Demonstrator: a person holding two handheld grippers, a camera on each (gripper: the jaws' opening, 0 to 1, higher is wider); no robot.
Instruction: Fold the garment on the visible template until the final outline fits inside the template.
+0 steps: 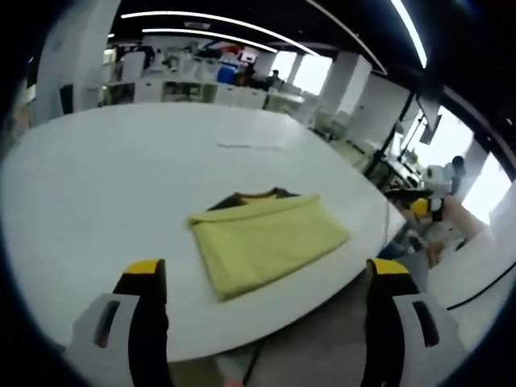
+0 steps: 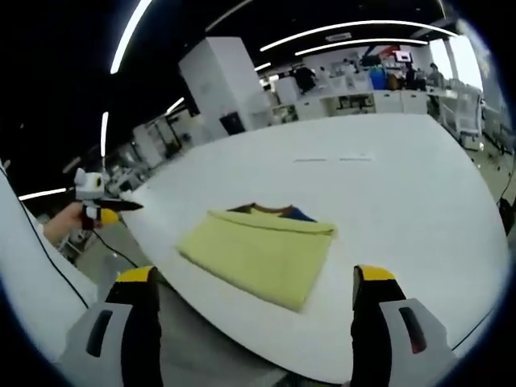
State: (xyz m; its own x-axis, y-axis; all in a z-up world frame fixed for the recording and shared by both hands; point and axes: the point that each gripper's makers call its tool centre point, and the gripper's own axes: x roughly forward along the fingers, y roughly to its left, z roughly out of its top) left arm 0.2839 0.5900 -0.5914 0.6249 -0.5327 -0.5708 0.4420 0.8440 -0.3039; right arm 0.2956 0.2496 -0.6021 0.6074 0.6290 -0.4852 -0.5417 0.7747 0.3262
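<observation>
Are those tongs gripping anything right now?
Nothing. Both the left tongs and right tongs stand open and empty, apart from the folded yellow cloth garment on the white table.

- A large white table [image 1: 105, 185] spreads ahead of the finger tips in both views; its curved near edge passes between them.
- Grey floor [image 2: 210, 347] shows below that edge, between the fingers.
- White shelving and desks [image 1: 193, 89] line the far side, beyond the table.
- Long ceiling light strips [image 1: 201, 18] run across a dark ceiling.
- A white square pillar [image 2: 222, 81] stands far ahead, left of the fingers.
- Bright windows [image 1: 310, 72] glow at the far right.
</observation>
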